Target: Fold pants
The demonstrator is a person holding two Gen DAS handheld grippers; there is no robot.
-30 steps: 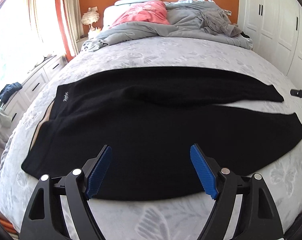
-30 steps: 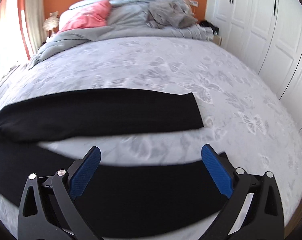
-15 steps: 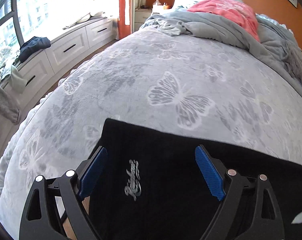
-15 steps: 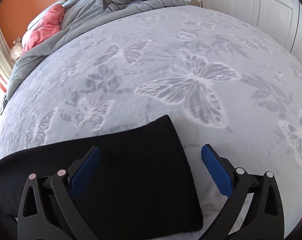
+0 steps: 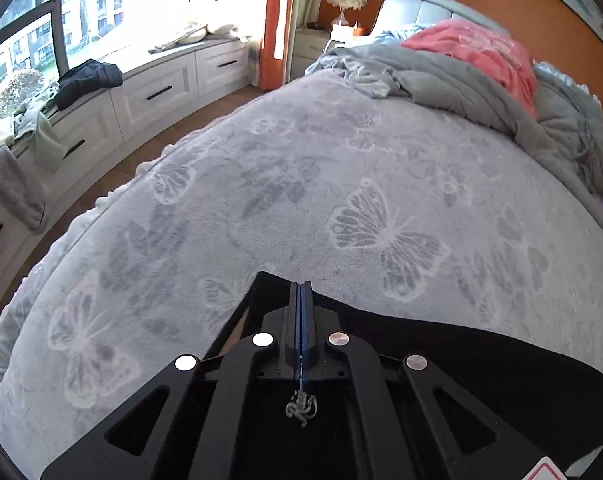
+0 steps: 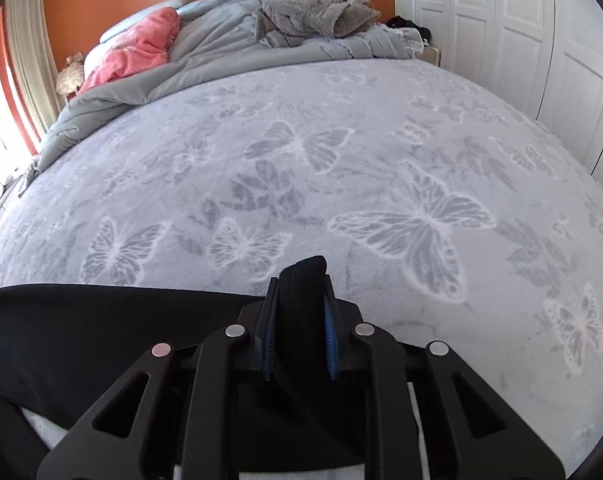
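- Pants (image 5: 481,364), black, lie flat on the butterfly-print bed cover (image 5: 341,184), and we judge the folding to be only at its first step: both ends are gripped, but no fold shows in either view yet.
- Our left gripper (image 5: 301,294) has just been closing, and its blue pads now meet with a corner of the waistband pinched thinly between them; the silver logo (image 5: 301,408) sits bunched just behind the pads, towards us.
- From that corner the black cloth runs off to the right of the left gripper and under its frame, flat on the cover.
- Ahead of the left gripper we see only bare cover, then a rumpled grey duvet (image 5: 441,80) and a pink pillow (image 5: 485,52) far off.
- Our right gripper (image 6: 299,284) has also just been closing, and it now clamps a thick bunch of the far leg's hem, which pokes out just past its fingertips.
- The leg stretches away to the left of the right gripper; a second dark stretch of cloth shows lower left, with a strip of pale cover between the two.
- What is left, as we judge it: lift both held ends together, lay one leg over the other, then fold the length in halves and smooth it.
- We cannot tell whether each grip has caught one layer or both.
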